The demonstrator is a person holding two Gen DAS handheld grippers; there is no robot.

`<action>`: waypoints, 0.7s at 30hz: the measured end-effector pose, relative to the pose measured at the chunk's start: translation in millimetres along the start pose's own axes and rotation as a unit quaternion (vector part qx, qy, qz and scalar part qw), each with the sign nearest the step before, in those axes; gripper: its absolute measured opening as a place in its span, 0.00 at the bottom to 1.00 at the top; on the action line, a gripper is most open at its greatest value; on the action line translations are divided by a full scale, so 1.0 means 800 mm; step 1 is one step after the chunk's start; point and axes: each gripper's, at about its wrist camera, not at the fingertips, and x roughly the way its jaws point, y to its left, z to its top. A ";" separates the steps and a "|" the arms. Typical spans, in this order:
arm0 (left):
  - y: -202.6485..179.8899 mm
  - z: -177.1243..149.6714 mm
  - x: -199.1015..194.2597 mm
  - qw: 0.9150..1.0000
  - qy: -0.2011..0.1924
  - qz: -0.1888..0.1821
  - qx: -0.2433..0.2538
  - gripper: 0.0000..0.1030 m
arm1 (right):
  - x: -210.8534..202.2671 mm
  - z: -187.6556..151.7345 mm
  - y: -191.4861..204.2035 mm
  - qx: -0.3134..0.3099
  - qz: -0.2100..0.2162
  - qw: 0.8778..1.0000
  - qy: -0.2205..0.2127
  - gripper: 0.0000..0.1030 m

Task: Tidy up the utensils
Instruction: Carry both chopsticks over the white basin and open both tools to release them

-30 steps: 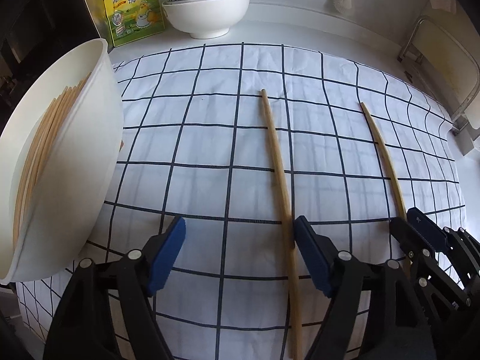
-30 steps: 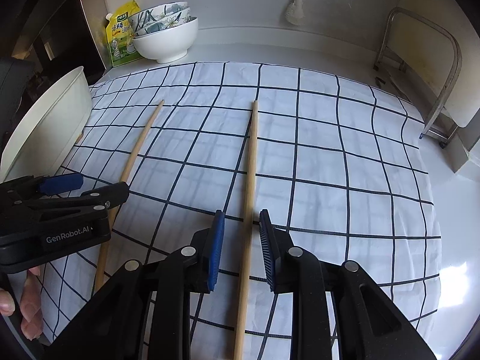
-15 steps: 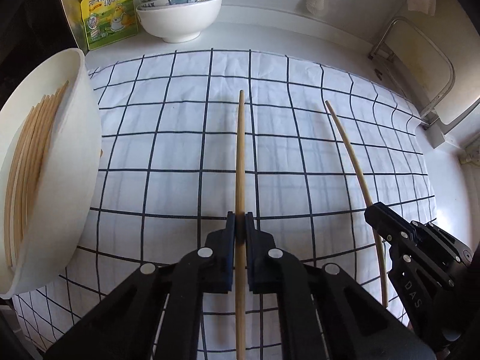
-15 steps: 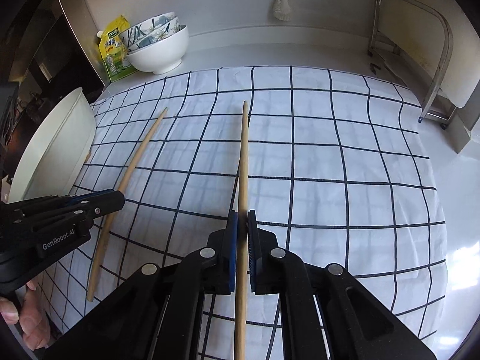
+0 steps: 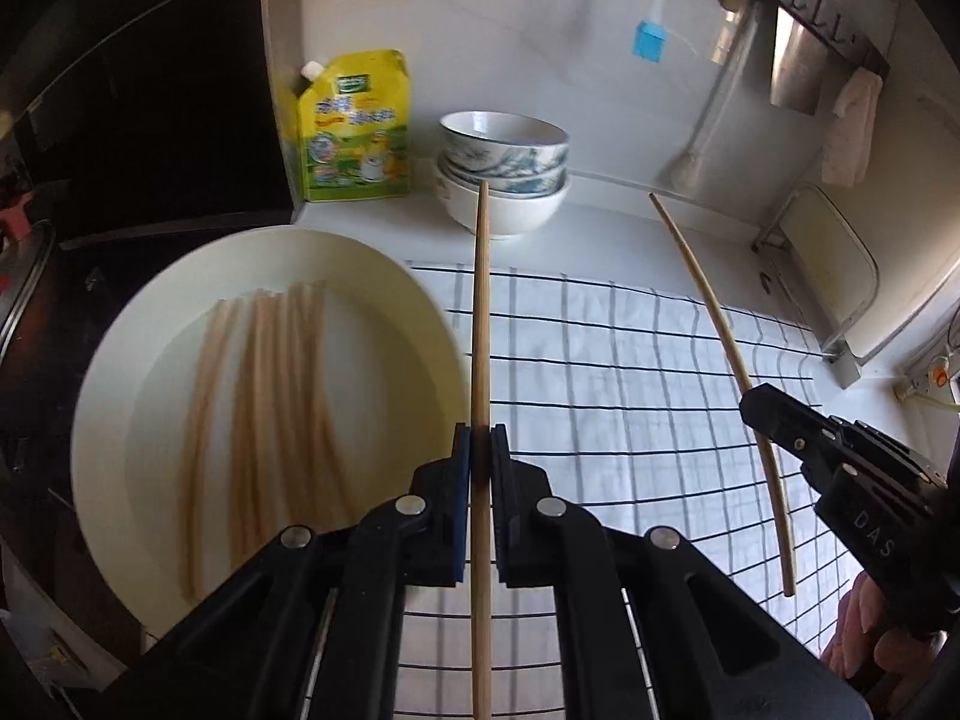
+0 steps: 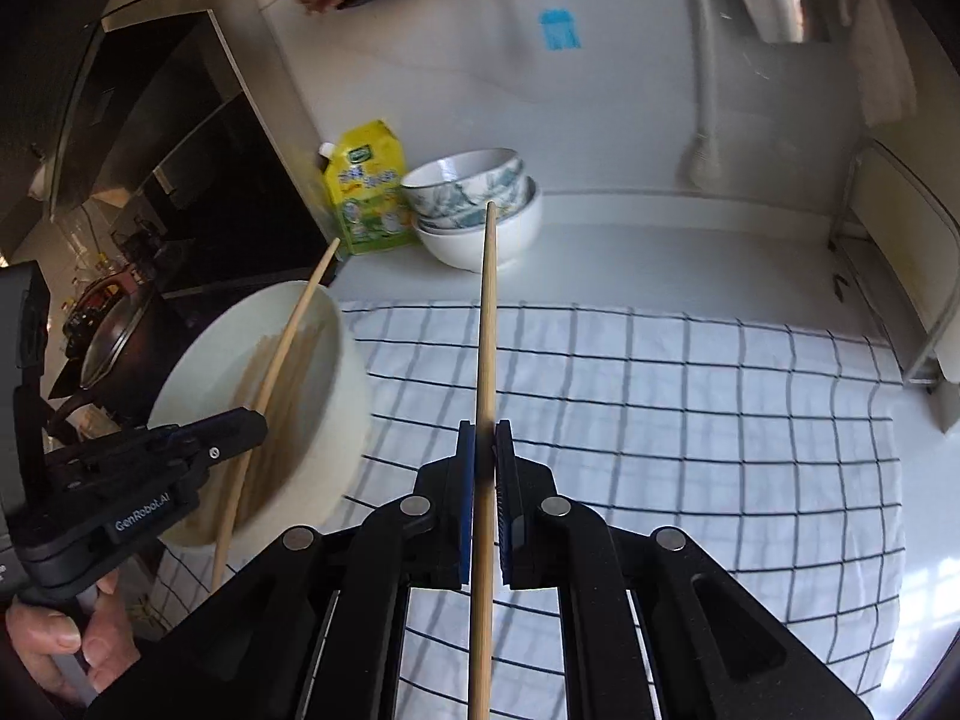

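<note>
My left gripper is shut on a wooden chopstick and holds it in the air at the right rim of the white bowl, which holds several chopsticks. My right gripper is shut on a second chopstick, lifted above the checked cloth. In the left wrist view the right gripper and its chopstick are at the right. In the right wrist view the left gripper holds its chopstick over the bowl.
Stacked patterned bowls and a yellow refill pouch stand at the back of the counter. A dark stove area lies to the left of the bowl. A metal rack stands at the right edge.
Both grippers closed on the chopsticks that lay on the cloth and lifted them. The left one has moved left to the white bowl.
</note>
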 end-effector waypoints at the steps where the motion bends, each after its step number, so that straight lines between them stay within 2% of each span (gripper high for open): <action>1: 0.019 0.000 -0.002 1.000 -0.002 0.010 -0.006 0.07 | 0.008 0.006 0.020 -0.008 0.012 1.000 0.002 0.06; 7: 0.119 0.001 -0.007 0.997 -0.004 0.060 -0.040 0.07 | 0.065 0.029 0.119 -0.050 0.065 0.996 0.028 0.06; 12: 0.170 0.003 0.000 0.996 0.002 0.074 -0.055 0.07 | 0.111 0.030 0.175 -0.072 0.075 0.993 0.059 0.06; 21: 0.205 -0.002 0.033 0.995 0.032 0.067 -0.066 0.07 | 0.163 0.024 0.202 -0.065 0.061 0.990 0.111 0.06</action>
